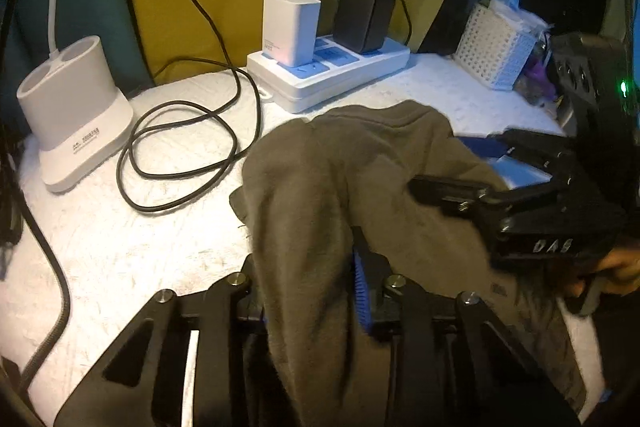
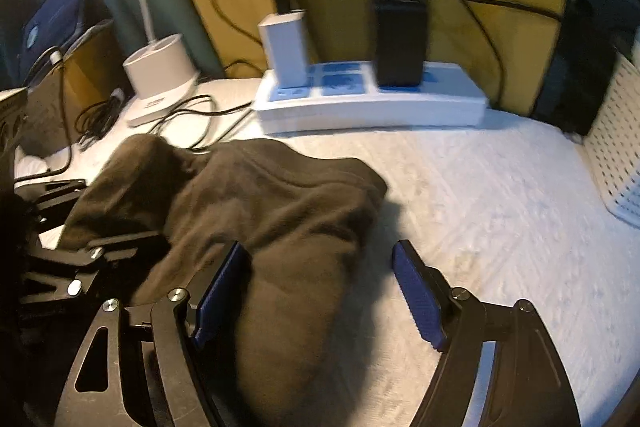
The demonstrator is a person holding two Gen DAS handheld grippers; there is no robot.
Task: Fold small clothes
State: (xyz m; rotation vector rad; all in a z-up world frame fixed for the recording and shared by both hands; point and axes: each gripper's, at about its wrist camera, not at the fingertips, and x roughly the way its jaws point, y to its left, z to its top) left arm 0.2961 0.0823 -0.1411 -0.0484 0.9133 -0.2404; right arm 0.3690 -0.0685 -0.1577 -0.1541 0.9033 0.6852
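A crumpled olive-brown fleece garment [image 2: 256, 211] is shown heaped on a white textured tabletop [image 2: 480, 195], in front of a white power strip with blue sockets [image 2: 372, 99], with both handheld tools at its near edge. In the left wrist view, the left gripper [image 1: 312, 291] is seen with its 2 fingers drawn close together on a bunched fold of the cloth, which is draped over and between them; only 1 blue ribbed pad [image 1: 362, 299] shows beside the fabric. In the right wrist view, the right gripper [image 2: 320, 291] is held with its fingers apart, a lobe of the garment lying between them; the left pad [image 2: 218, 291] is just beside the cloth, possibly touching it, while the right pad [image 2: 416, 303] stands clear over bare tabletop.

The fold has not yet been formed, it is judged; the garment is still unspread. Several risks are suggested. A thick bunch taken by the left tool could carry several layers at once, so that the piece is lifted twisted rather than flat. If the right fingers are closed where they stand, only a thin edge might be caught and could slip out. A looped black charger cable [image 1: 180, 163] lies just beside the cloth and could be snagged or dragged if the fabric is swept that way.
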